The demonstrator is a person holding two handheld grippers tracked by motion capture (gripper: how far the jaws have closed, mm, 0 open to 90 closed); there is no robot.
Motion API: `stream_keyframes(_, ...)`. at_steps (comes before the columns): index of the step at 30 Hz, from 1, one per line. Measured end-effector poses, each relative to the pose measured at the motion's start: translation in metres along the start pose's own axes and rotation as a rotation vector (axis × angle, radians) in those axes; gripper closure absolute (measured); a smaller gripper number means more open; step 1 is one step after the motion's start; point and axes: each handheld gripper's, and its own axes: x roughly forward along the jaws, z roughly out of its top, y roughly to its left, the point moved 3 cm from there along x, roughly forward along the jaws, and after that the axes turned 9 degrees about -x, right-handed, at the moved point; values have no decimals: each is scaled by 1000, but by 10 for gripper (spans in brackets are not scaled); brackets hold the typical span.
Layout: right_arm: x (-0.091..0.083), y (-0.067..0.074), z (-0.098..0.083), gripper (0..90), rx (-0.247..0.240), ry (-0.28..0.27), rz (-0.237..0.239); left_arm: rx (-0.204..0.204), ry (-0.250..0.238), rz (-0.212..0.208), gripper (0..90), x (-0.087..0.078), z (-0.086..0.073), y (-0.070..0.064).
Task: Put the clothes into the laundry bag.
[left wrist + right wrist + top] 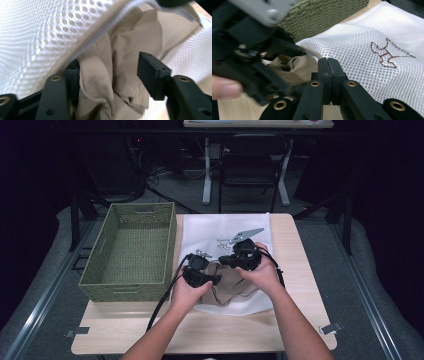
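Note:
A white mesh bag (pixel 225 227) with a stitched motif lies flat on the wooden table, and a beige cloth (pixel 227 282) bulges out of its near end. My left gripper (pixel 212 279) points into the bag's mouth. In the left gripper view its jaws (pixel 110 67) stand apart, with the beige cloth (pixel 120 50) loose between them under the zipper edge (pixel 100 32). My right gripper (pixel 225 261) sits just right of it. Its pads (pixel 328 62) are pressed together and pinch the mesh bag's (pixel 362 37) lifted edge above the cloth (pixel 299 66).
A green woven basket (pixel 130 285) stands to the left of the bag, its near wall close to my left hand. Bare wood runs along the table's front edge (pixel 200 340) and right side. A chair and table legs stand beyond the far edge.

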Motion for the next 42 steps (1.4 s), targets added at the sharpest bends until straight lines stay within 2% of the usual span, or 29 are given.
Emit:
stream_keyframes(4, 0, -1, 0, 900, 3, 0, -2, 19, -8, -16, 364, -13, -5, -3)
stream_keyframes(9, -1, -1, -1, 900, 5, -1, -6, 49, -19, -12, 303, -27, -13, -5)
stream_keyframes(13, 0, -2, -1, 900, 6, -1, -6, 76, -34, 16, 265, -33, -23, -2)
stream_keyframes(14, 0, -2, -1, 900, 8, 0, -6, 72, -45, 18, 264, -33, -25, -1)
stream_keyframes(18, 1, 0, -1, 900, -2, 1, -8, 56, -15, -24, 262, -23, -35, 7)
stream_keyframes(23, 2, 1, -1, 899, -2, 4, -6, 47, 7, -34, 258, -7, -44, 9)
stream_keyframes(32, 1, 2, -1, 900, -3, 7, -5, 59, 33, 29, 267, 23, -51, 11)
stream_keyframes(36, 2, 2, -1, 900, -7, 9, -6, 42, 21, 42, 324, 31, -52, 10)
stream_keyframes(39, 2, 2, -1, 900, -6, 10, -5, 47, 13, 89, 374, 35, -52, 11)
stream_keyframes(41, 3, 2, -2, 900, -10, 11, -5, 31, 2, 97, 408, 38, -53, 12)
stream_keyframes(42, 3, 3, -2, 899, -7, 12, -4, 40, 7, 98, 423, 39, -53, 14)
